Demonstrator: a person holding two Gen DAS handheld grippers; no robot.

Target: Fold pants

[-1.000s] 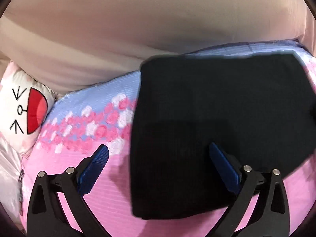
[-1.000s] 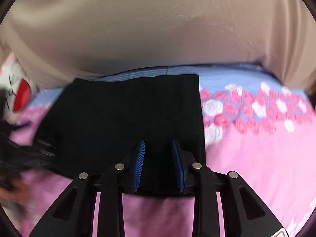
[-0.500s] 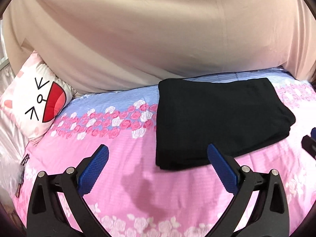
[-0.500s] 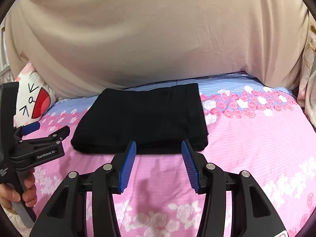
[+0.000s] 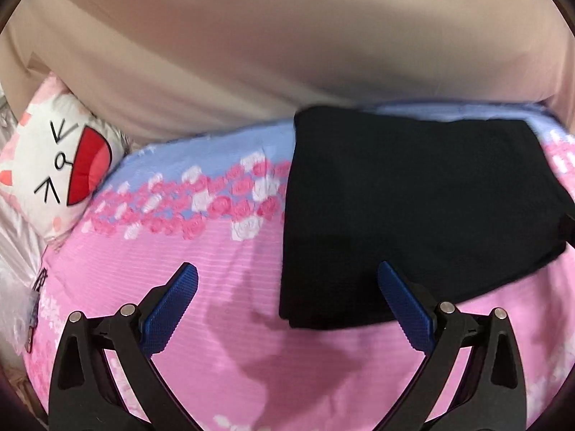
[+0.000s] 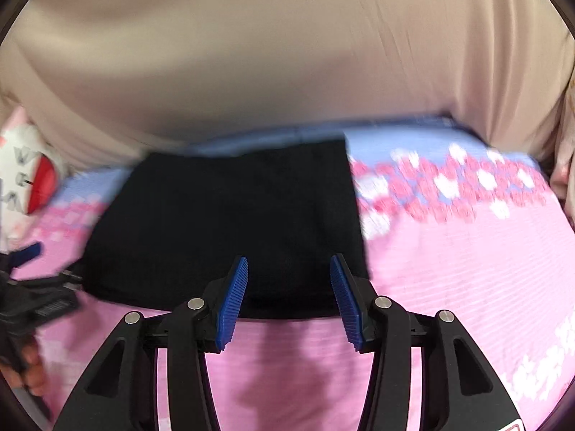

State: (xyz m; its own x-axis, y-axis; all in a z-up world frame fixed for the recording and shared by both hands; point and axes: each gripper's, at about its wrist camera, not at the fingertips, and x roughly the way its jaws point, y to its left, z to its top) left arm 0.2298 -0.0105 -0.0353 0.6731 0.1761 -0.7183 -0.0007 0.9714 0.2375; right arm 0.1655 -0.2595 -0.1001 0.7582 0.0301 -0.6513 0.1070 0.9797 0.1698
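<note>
The black pants [image 5: 413,208] lie folded into a flat rectangle on the pink flowered bedsheet [image 5: 222,309]; they also show in the right wrist view [image 6: 230,222]. My left gripper [image 5: 287,309] is wide open and empty, just in front of the pants' near left corner. My right gripper [image 6: 289,301] is open and empty, at the pants' near edge towards its right end. The left gripper [image 6: 32,287] shows at the left edge of the right wrist view, held by a hand.
A white cat-face pillow [image 5: 61,165] lies at the left of the bed. A beige curtain [image 5: 287,54] hangs behind the bed. The sheet turns blue [image 6: 413,140] along the far edge.
Both grippers had pulled back from the pants half a second ago; now both have moved in close to the near edge again. The pants have not moved.
</note>
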